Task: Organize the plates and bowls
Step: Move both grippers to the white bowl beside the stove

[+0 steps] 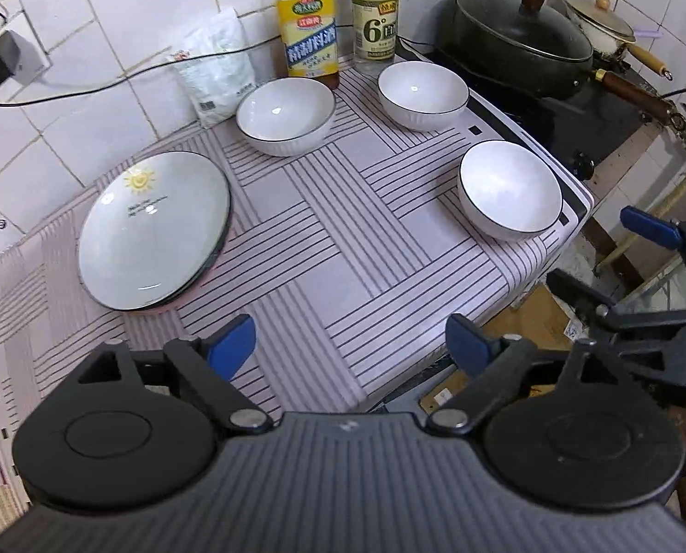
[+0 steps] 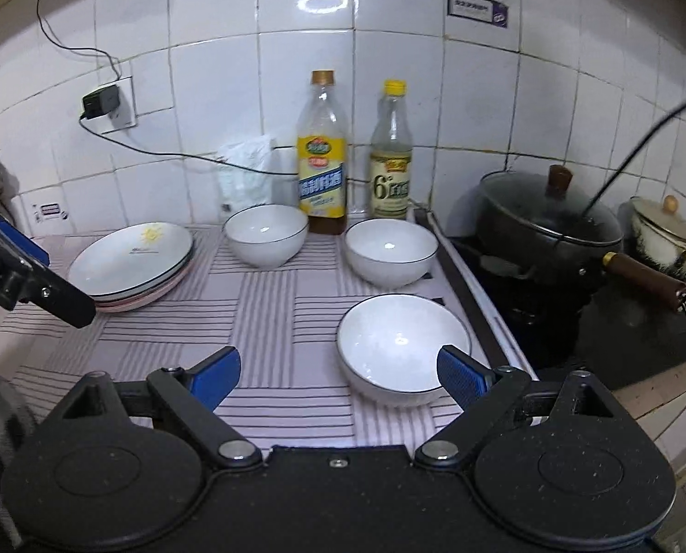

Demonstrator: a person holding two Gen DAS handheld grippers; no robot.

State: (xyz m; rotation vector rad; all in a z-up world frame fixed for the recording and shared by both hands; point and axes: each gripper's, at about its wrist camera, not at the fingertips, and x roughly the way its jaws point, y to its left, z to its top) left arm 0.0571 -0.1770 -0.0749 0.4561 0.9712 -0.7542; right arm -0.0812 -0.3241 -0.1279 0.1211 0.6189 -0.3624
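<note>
Left gripper (image 1: 349, 345) pointing steeply down over bench's near edge, jaws standing wide apart, holding nothing. Right gripper (image 2: 338, 375) tilting down toward bench (image 2: 273, 304), jaws spread wide, empty; right pad sitting just beside nearest bowl (image 2: 402, 345) at bench's right edge. Two more bowls (image 2: 266, 235) (image 2: 391, 251) resting along back edge. Plate stack (image 2: 133, 262) lying at back-left corner.
</note>
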